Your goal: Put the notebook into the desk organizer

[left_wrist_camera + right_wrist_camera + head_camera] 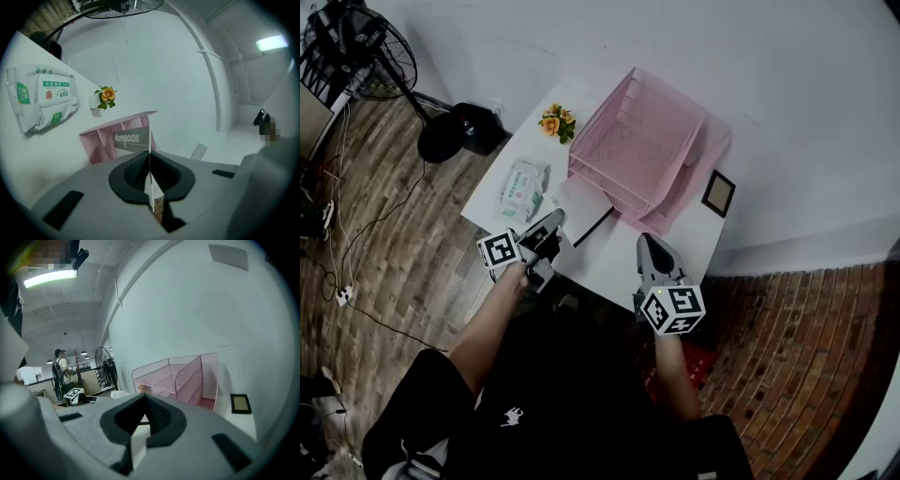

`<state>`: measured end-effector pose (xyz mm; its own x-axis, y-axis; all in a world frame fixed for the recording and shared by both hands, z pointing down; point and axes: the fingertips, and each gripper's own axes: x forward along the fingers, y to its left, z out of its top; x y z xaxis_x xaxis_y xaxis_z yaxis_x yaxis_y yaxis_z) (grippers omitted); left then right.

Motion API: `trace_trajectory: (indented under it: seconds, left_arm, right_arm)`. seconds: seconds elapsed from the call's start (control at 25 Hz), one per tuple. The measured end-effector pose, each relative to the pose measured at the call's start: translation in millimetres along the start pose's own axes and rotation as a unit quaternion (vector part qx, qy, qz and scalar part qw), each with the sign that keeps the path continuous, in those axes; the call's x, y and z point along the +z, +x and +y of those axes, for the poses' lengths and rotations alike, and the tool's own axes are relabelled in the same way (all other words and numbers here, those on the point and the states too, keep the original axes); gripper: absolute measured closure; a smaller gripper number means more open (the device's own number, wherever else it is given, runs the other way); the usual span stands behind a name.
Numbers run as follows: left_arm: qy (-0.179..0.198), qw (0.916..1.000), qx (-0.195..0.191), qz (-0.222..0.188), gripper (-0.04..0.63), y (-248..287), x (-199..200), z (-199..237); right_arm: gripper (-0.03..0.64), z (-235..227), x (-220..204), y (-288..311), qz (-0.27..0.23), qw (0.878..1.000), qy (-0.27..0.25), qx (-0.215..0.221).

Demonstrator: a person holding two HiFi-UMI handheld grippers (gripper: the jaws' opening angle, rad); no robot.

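Note:
The notebook [593, 226] stands on edge over the white table [605, 267], a thin dark line in the head view. My left gripper [555, 221] is shut on its near end. In the left gripper view the grey cover of the notebook [131, 139], printed NOTEBOOK, rises upright from the left gripper [149, 157], with the pink mesh desk organizer [101, 140] just behind it. The organizer [642, 141] stands at the table's back. My right gripper [648, 242] hovers near the table's front right, shut, with nothing between its jaws. From the right gripper [145, 397] the organizer [187, 376] lies ahead.
A pack of wipes [522, 187] lies at the table's left and a small orange flower [557, 122] at its back left. A dark picture frame [718, 193] lies right of the organizer. A floor fan [366, 47] and cables are on the wood floor to the left.

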<state>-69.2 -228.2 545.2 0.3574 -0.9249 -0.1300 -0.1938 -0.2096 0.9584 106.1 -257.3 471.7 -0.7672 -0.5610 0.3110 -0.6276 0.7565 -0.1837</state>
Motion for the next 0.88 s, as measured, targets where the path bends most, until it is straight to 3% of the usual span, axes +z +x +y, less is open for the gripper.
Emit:
trace_trajectory:
  seconds: [0.32,0.68,0.76,0.88]
  left_arm:
    - [-0.027,0.9988,-0.019,-0.035,0.584,3,6,8]
    - [-0.041,0.9969,-0.004,-0.067,0.584,4,13,33]
    - [-0.046,0.9962,0.007,-0.074,0.584,-2,13,44]
    - [-0.050,0.9941,0.052,-0.081,0.584,-15,12,72]
  right_arm:
    - [0.615,28,-22,45,0.041,0.999,-0.015,0.031]
    - [0.615,43,-50,79,0.100,0.993,-0.037,0.045]
    - [0.614,46,-54,80,0.106,0.992,-0.038,0.049]
    - [0.615,47,-58,82,0.115,0.991,-0.040,0.052]
